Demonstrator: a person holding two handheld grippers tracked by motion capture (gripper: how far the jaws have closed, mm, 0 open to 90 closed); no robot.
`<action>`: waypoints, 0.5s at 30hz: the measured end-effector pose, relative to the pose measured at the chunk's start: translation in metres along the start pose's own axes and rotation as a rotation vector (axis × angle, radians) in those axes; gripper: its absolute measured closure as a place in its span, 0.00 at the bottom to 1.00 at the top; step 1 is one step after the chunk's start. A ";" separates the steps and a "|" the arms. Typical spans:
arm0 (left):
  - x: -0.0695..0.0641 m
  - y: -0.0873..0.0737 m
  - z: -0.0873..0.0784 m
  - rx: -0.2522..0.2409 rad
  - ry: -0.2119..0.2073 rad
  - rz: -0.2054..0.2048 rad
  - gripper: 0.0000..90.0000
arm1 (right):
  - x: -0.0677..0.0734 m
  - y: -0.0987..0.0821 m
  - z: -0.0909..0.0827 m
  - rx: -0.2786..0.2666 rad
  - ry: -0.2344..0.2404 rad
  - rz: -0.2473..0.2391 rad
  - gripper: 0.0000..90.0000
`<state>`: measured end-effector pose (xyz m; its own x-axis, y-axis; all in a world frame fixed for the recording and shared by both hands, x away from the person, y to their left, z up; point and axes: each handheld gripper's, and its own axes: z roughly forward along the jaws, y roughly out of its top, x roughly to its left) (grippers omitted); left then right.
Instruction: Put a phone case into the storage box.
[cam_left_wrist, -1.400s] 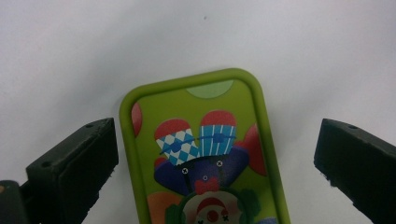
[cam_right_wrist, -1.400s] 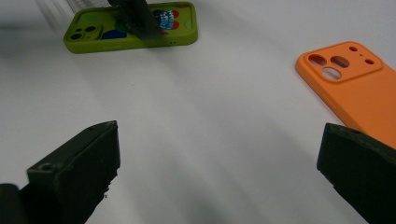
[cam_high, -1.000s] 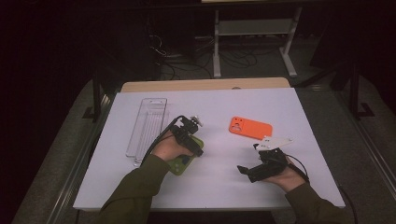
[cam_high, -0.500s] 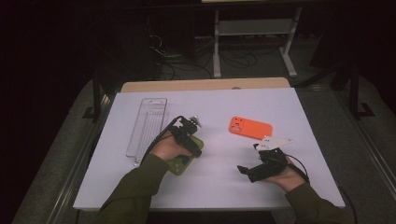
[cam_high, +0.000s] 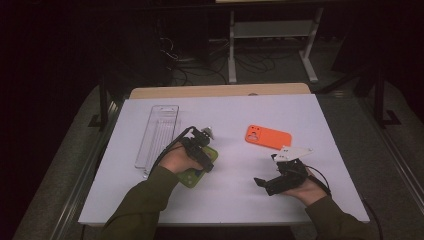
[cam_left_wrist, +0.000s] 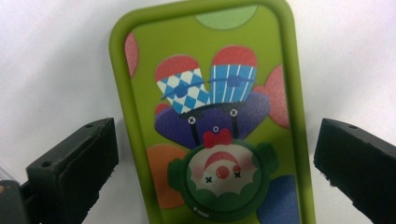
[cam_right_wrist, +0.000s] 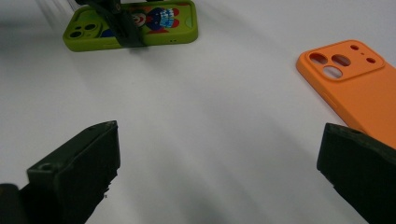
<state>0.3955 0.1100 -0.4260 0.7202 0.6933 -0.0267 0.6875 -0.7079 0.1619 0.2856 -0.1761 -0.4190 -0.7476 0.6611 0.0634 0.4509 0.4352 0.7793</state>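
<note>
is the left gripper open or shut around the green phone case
Open: the left gripper straddles the green phone case, white table showing between each jaw and its edges.

room dark | white table (cam_high: 330, 125) lit | grey floor (cam_high: 390, 150) | white shelf frame (cam_high: 272, 30) behind, cables under it

Left gripper (cam_high: 206, 159) and right gripper (cam_high: 264, 183) both gape wide, low over table

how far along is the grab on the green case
Done: the left gripper is lined up, jaws open on either side of the green case. In hand: closing in; nothing gripped, the case lies flat on the table. Left: shut and lift. The right gripper waits open, the orange case untouched.
</note>
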 end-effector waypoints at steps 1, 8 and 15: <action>0.000 0.000 0.000 0.006 -0.002 0.000 0.00 | 0.000 0.000 0.000 0.000 0.000 0.001 0.00; -0.001 -0.001 0.002 0.022 0.011 0.006 0.03 | 0.000 0.000 0.000 -0.001 0.001 0.001 0.00; 0.001 -0.001 -0.002 0.015 0.015 0.003 0.11 | 0.000 0.000 0.000 0.000 0.001 0.001 0.00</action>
<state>0.3953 0.1118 -0.4243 0.7211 0.6928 -0.0112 0.6865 -0.7121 0.1471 0.2854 -0.1760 -0.4188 -0.7478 0.6608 0.0649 0.4518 0.4348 0.7790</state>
